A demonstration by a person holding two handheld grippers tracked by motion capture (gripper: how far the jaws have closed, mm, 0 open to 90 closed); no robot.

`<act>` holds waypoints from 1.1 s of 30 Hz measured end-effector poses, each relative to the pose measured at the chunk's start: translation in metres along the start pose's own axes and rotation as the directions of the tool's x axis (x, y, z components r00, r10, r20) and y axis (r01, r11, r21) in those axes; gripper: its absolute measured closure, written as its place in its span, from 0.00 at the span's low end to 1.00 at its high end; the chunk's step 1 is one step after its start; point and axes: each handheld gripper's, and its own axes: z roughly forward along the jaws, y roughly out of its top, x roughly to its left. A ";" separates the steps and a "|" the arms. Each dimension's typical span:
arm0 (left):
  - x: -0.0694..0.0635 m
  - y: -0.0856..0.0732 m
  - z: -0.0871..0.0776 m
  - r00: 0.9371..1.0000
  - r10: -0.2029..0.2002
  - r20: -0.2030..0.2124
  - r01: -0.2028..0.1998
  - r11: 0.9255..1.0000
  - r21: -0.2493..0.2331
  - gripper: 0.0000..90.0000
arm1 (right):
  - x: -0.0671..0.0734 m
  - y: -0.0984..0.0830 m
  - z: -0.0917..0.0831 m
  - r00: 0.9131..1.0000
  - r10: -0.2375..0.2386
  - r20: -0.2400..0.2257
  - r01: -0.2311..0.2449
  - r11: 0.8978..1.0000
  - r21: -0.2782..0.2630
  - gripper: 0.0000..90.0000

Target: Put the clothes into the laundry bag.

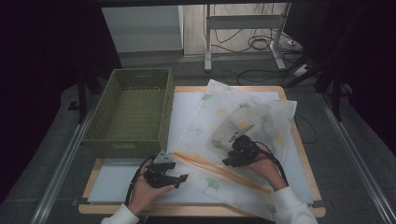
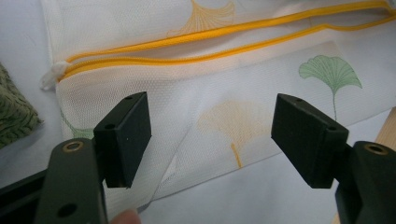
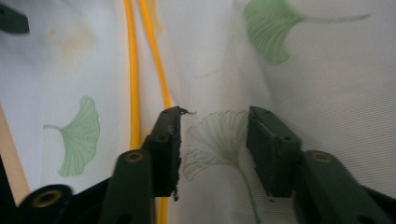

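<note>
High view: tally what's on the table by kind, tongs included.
Mesh laundry bag with ginkgo print and yellow zipper: 1
Green woven basket: 1
Handheld tongs: 2, left tongs and right tongs, both open with nothing held
White mat: 1
Total: 5

The high view looks forward and down from above the table's near edge, well off the mesh bag [image 1: 233, 135]. Both gripper views sit close over that bag – each shares its yellow zipper [image 2: 224, 44] with the high view
</note>
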 end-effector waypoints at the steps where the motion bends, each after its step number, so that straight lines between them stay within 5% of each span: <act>1: 0.000 0.000 0.000 1.000 0.000 0.000 0.000 1.000 0.000 0.31 | -0.001 0.000 -0.002 1.000 0.001 0.005 -0.001 1.000 -0.016 0.54; 21: 0.002 -0.002 -0.004 1.000 -0.018 -0.016 0.018 0.999 -0.029 0.30 | -0.003 0.001 -0.033 0.997 0.040 0.073 -0.025 0.980 -0.198 0.39; 33: 0.007 -0.003 -0.008 1.000 -0.025 -0.017 0.024 0.999 -0.037 0.30 | -0.009 -0.023 -0.046 0.991 0.082 0.105 -0.054 0.968 -0.245 0.35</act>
